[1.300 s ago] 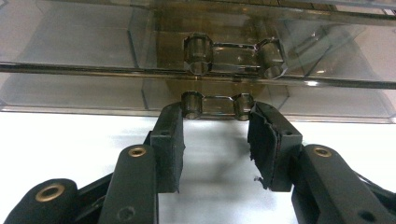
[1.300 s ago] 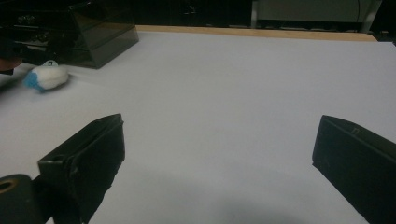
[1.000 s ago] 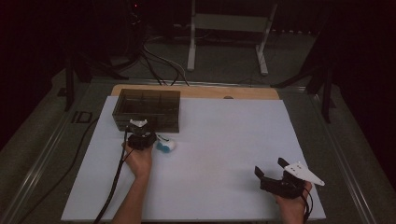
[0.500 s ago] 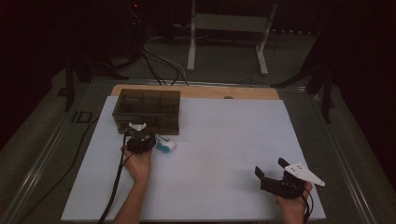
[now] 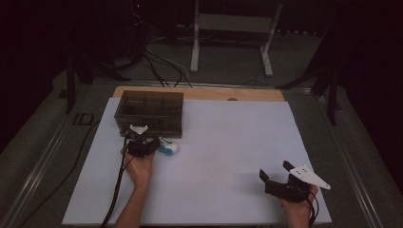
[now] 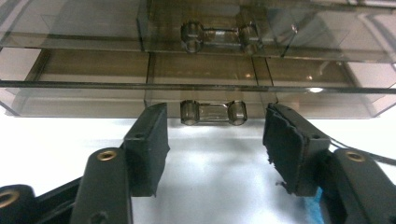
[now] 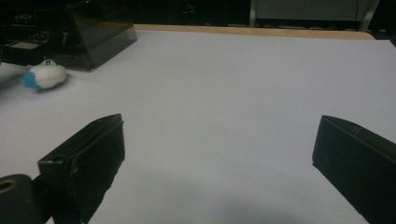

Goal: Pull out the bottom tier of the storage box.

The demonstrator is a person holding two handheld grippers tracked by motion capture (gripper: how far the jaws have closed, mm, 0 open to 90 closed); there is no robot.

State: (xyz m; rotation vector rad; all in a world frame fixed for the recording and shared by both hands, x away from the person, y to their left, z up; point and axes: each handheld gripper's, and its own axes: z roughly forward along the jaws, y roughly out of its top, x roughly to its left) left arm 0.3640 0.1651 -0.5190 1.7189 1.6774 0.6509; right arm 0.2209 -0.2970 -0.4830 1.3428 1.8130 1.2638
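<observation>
Two clear handles showing on the box (image 6: 205, 60) front in the left gripper view, one above the other, lower handle (image 6: 213, 112) sitting right between the jaw tips. Looking like a smoky see-through drawer box, standing at the far left of the white sheet (image 5: 223, 156), back edge up against the wooden board (image 5: 204, 93) in the high view. Can't tell if the pads are actually touching the handle, but nothing being pinched so far.

Left gripper (image 6: 212, 133) being held wide open, jaws straddling that lower handle, pointing straight at the box front, low over the sheet. Same gripper (image 5: 141, 142) showing in the high view just in front of the box, hand behind it, cable (image 5: 116, 190) trailing back toward the near edge.

Sitting just to the right of it: a small white and blue blob (image 5: 168, 147), lying on the sheet near the box's front right corner. Also showing at far left in the right gripper view (image 7: 44, 77), beside the dark box corner (image 7: 100, 35). Too blurry to say what it is.

Right gripper (image 5: 280, 176) hanging well apart from all that, near the front right corner of the sheet, jaws spread wide with nothing between them. Only bare white sheet lying between its pads (image 7: 91, 154) in its own view.
</observation>
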